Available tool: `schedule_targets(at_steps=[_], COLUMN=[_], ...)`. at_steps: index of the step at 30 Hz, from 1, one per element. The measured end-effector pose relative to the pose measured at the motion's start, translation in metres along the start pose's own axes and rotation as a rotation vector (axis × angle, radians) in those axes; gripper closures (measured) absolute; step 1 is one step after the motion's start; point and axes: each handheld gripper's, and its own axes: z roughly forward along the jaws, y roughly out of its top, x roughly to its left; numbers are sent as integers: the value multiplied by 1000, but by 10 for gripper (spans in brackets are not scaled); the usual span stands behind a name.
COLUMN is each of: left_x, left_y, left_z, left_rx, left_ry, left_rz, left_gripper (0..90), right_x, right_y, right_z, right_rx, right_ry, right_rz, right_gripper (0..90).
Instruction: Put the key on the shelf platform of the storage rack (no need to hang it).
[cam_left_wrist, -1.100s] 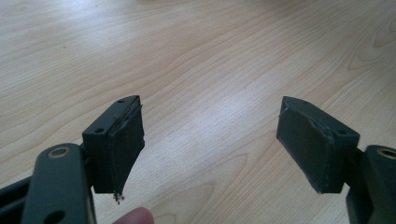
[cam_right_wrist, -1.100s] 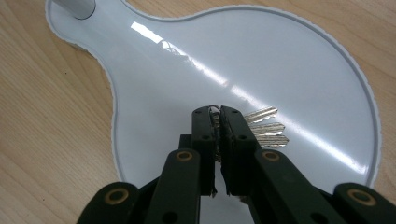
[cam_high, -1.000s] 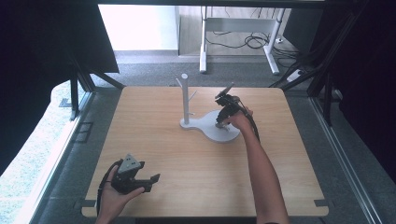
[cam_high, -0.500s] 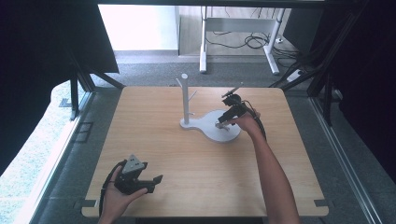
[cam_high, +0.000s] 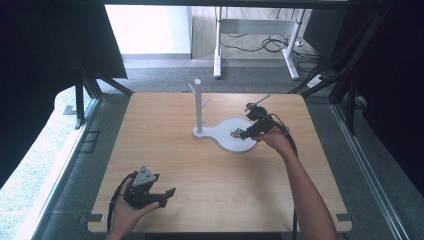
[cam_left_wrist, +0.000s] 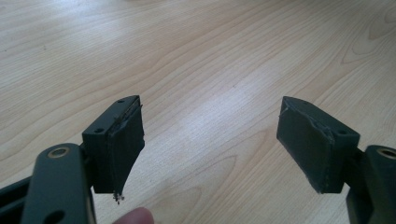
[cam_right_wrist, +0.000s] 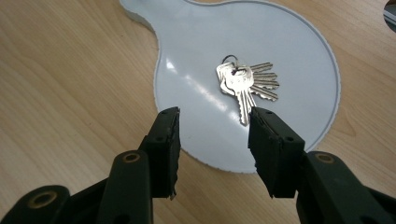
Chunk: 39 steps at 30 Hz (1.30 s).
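So, your right gripper sits low centre in right gripper view, jaws just been opening, nothing between them. Bunch of keys lies flat on round white tray, upper middle of frame, just past fingertips, not touched. High view: keys tiny, hard to read, probably same spot on tray, right of white post. Your left gripper at lower left over wooden table, jaws spread wide, holding nothing.

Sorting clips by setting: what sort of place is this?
Likely a lab or office recording station: a bare wooden table with a white key stand, dark frame struts around it, and a desk with loose cables behind.
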Motion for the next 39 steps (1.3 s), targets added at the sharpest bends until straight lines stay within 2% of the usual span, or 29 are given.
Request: schedule_targets(at_steps=[3, 14, 19, 25, 29, 34, 37, 39], left_x=[0, 1, 0, 0, 0, 0, -1, 0], left_y=[0, 0, 0, 0, 0, 0, 0, 0], left_z=[0, -2, -1, -1, -1, 0, 0, -1], left_rx=[3, -2, 2, 0, 1, 8, 5, 3], left_ry=[2, 9, 9, 8, 11, 15, 14, 16], left_rz=[2, 0, 4, 4, 3, 6, 6, 5], left_gripper=[234, 234, 234, 234, 234, 234, 234, 234], right_x=[3, 13, 18, 24, 26, 27, 29, 29], right_y=[-7, -49, -73, -110, -132, -147, -149, -149], right_z=[-7, -24, -30, -30, -25, -21, -20, -21], right_rx=[-6, -63, -107, -155, -160, -167, -145, -159], right_ry=[6, 37, 27, 28, 28, 17, 9, 16], right_rz=[-14, -10, -21, 11, 23, 33, 14, 19], right_gripper=[529, 522, 523, 515, 514, 516, 515, 515])
